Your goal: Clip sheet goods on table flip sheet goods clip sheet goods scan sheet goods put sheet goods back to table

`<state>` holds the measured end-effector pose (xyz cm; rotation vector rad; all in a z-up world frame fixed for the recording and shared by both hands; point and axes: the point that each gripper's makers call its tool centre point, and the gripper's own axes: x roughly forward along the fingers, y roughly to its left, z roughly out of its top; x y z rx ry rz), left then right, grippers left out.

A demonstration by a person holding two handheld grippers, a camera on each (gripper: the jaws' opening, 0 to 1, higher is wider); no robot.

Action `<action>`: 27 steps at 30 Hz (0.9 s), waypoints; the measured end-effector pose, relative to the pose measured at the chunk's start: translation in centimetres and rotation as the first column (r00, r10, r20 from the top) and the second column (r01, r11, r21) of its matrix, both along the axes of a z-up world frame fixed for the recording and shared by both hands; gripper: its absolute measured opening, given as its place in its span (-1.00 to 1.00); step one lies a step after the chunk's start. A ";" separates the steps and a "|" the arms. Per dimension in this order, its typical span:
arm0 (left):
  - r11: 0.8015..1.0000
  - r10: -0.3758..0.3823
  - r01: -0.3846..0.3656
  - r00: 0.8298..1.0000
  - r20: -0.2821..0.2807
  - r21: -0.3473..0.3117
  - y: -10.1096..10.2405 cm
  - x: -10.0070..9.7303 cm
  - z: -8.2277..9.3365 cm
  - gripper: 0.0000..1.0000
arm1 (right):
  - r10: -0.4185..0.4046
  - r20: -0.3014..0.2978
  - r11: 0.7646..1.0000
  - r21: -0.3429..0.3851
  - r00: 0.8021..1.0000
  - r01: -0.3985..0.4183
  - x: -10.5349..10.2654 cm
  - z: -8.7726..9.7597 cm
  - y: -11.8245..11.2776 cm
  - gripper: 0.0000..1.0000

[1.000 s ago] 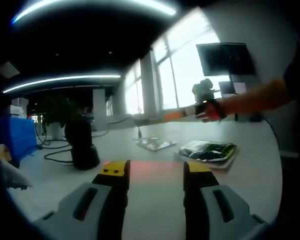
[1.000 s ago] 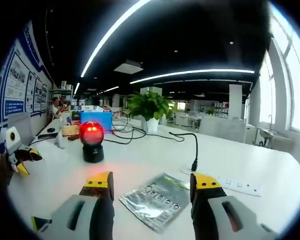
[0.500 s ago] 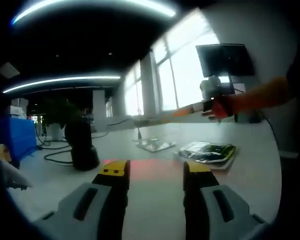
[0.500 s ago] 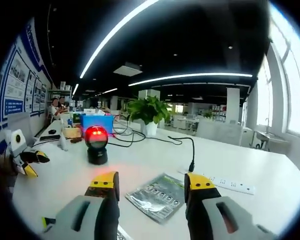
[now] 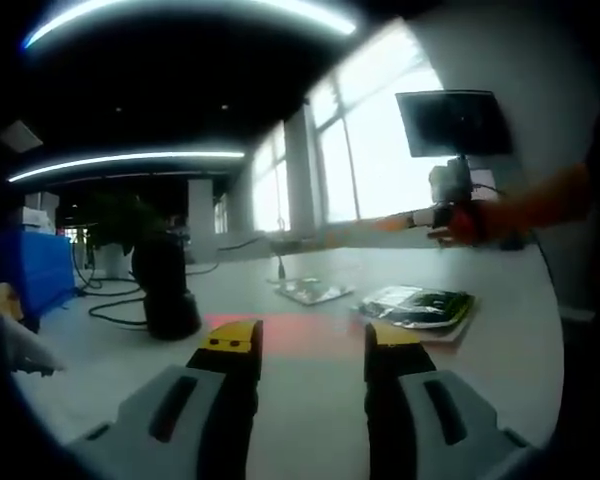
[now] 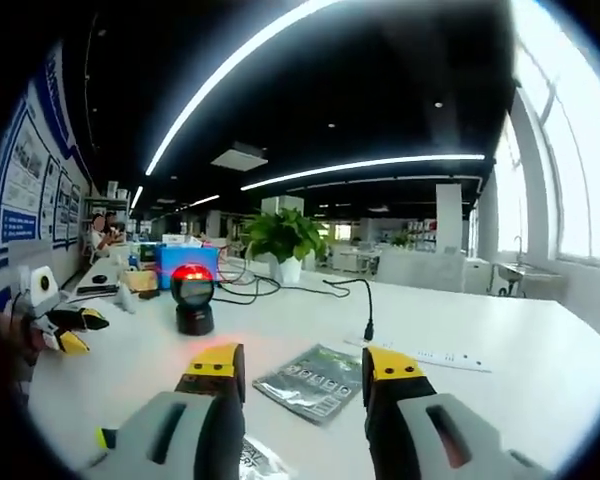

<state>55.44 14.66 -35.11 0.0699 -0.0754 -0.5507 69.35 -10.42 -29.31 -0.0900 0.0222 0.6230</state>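
Both grippers stand open and hold nothing; the right gripper (image 6: 302, 368) has narrowed its gap and risen since a second ago. One silver sheet (image 6: 312, 370) lies flat on the table (image 6: 500, 390) just beyond its tips, the scanner (image 6: 192, 298) glowing red farther off; the left gripper (image 5: 308, 342) has barely moved

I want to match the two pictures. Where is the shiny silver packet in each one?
Left gripper view: the silver packet lies flat on the white table, near the middle, left of a dark green packet.
Right gripper view: it lies on the table between the two yellow jaw tips, low in the picture.
Shared landmark: the black scanner, whose face glows red in the right gripper view.
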 end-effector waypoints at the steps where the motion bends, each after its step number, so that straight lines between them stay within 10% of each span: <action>1: 1.000 0.002 -0.002 1.000 0.001 -0.005 0.1 0.0 0.1 -0.34 | -0.009 -0.002 1.000 0.006 1.000 0.009 0.0 0.0 -0.3 -0.17; 27: 1.000 0.013 -0.013 1.000 -0.004 0.017 0.1 0.1 -0.3 -0.34 | -0.049 0.074 0.999 0.012 0.996 0.048 -7.0 -3.4 -4.0 -0.20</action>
